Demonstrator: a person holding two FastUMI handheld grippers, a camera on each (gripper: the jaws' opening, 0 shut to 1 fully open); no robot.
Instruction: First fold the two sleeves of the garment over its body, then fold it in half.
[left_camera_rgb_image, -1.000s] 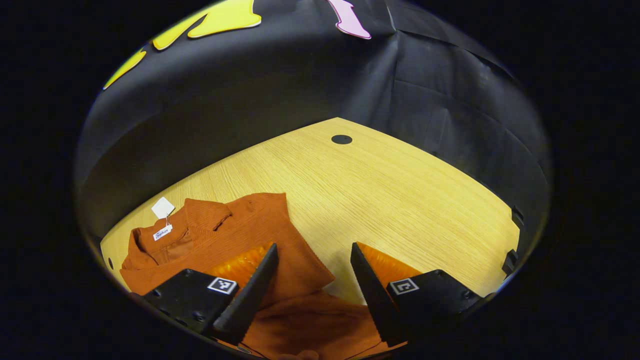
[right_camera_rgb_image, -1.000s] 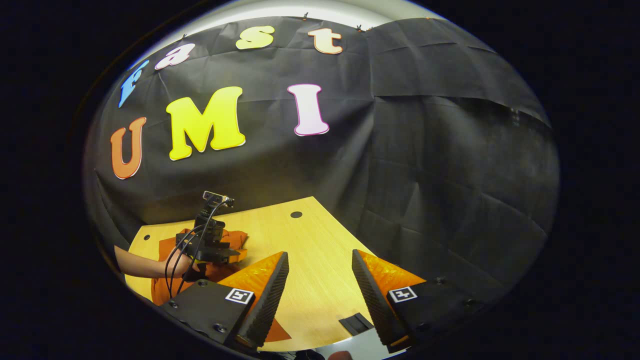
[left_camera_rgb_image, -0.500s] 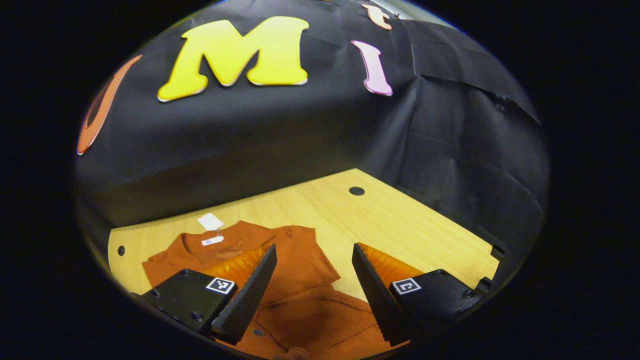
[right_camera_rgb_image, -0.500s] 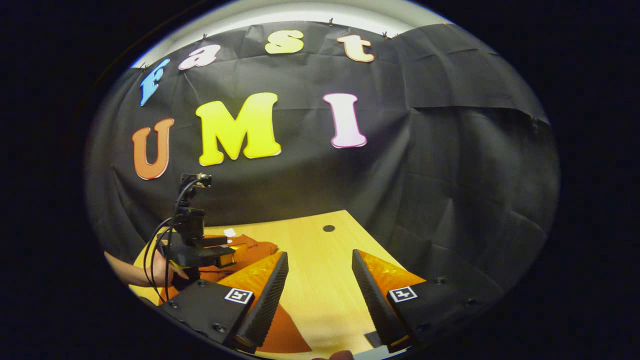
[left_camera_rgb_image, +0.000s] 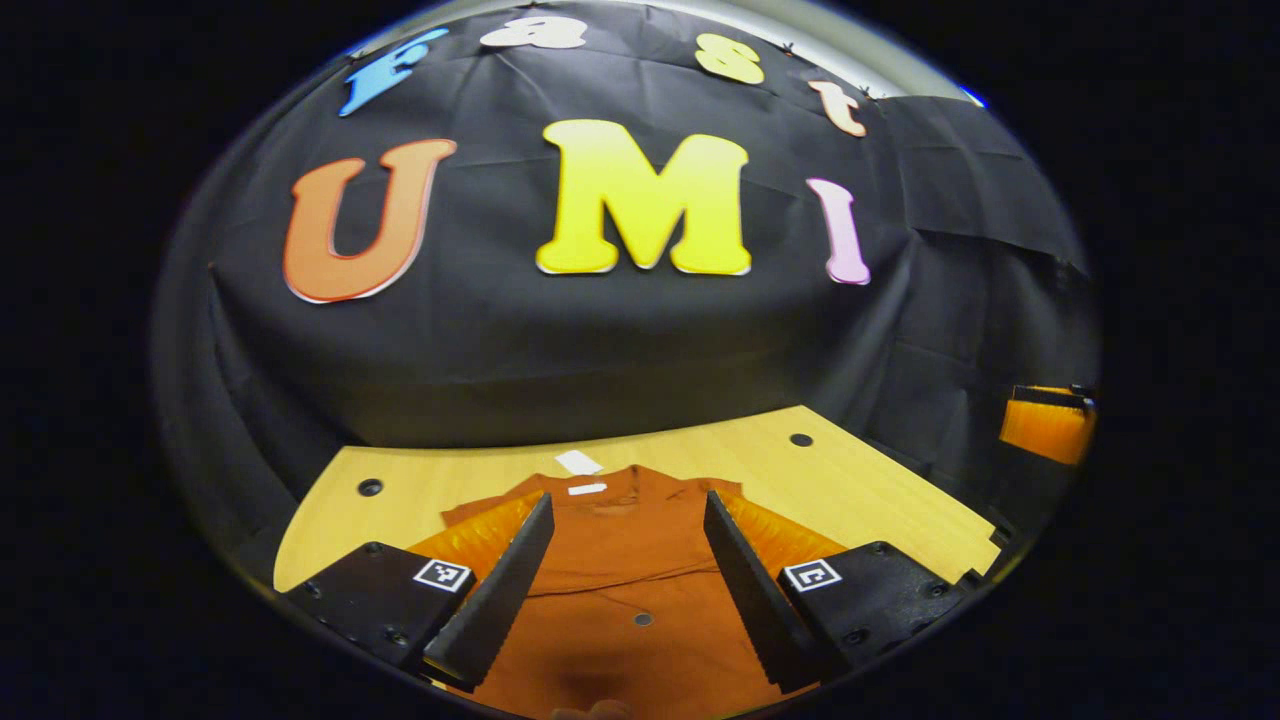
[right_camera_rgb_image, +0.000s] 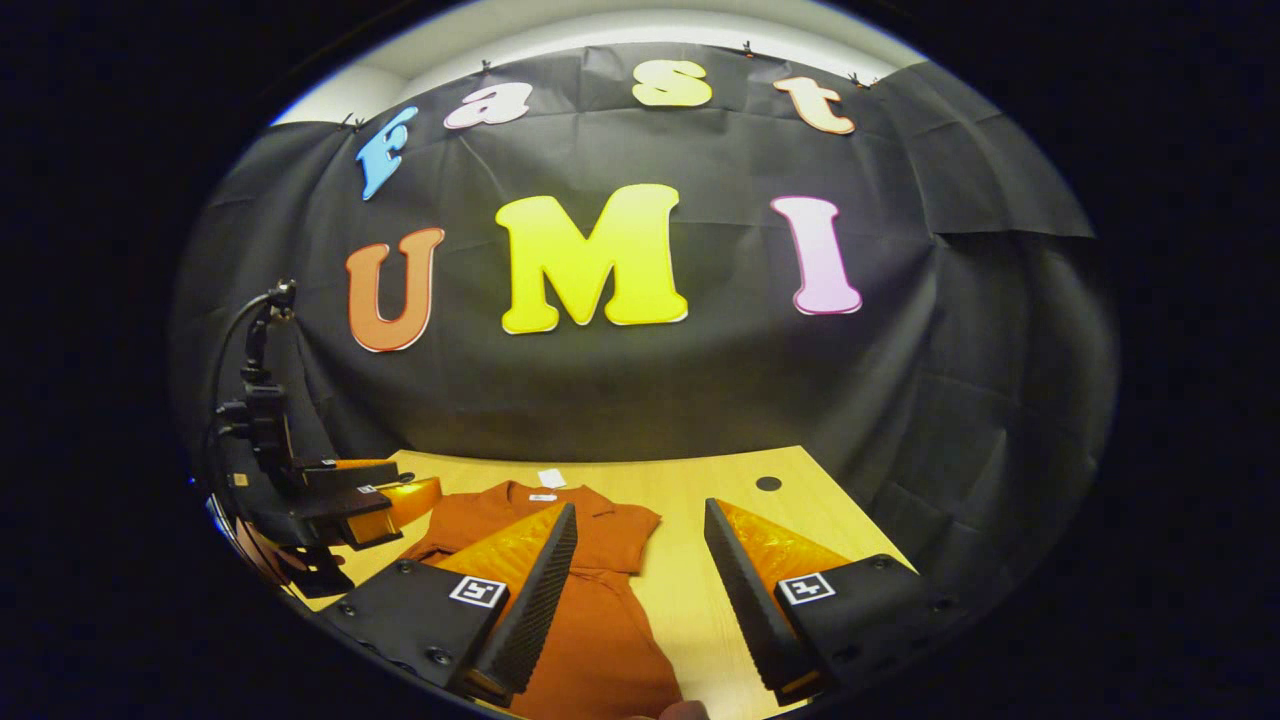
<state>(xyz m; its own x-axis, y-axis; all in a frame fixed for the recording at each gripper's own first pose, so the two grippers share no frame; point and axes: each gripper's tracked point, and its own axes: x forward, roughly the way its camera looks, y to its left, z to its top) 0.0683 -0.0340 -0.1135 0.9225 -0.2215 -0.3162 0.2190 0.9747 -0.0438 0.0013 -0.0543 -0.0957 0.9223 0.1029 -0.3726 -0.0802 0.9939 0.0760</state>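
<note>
A rust-orange garment (left_camera_rgb_image: 625, 570) lies flat on the wooden table (left_camera_rgb_image: 850, 490), collar toward the back wall, with a white tag (left_camera_rgb_image: 579, 462) at the collar. My left gripper (left_camera_rgb_image: 625, 590) hangs open above its body, nothing between the fingers. In the right gripper view the same garment (right_camera_rgb_image: 590, 600) lies to the left of centre, and my right gripper (right_camera_rgb_image: 640, 590) stands open above its right edge and the bare table. The left gripper (right_camera_rgb_image: 330, 495) also appears there at the far left, raised above the table.
The table (right_camera_rgb_image: 700, 480) has round cable holes at the back: two in the left gripper view (left_camera_rgb_image: 370, 487) (left_camera_rgb_image: 800, 439), one in the right gripper view (right_camera_rgb_image: 768, 483). Black cloth walls close the booth behind and at the sides. Bare wood lies right of the garment.
Both grippers have risen and swung to face the back wall. The left gripper's view now centres on the garment; the left gripper has moved up and left in the right gripper's view.
</note>
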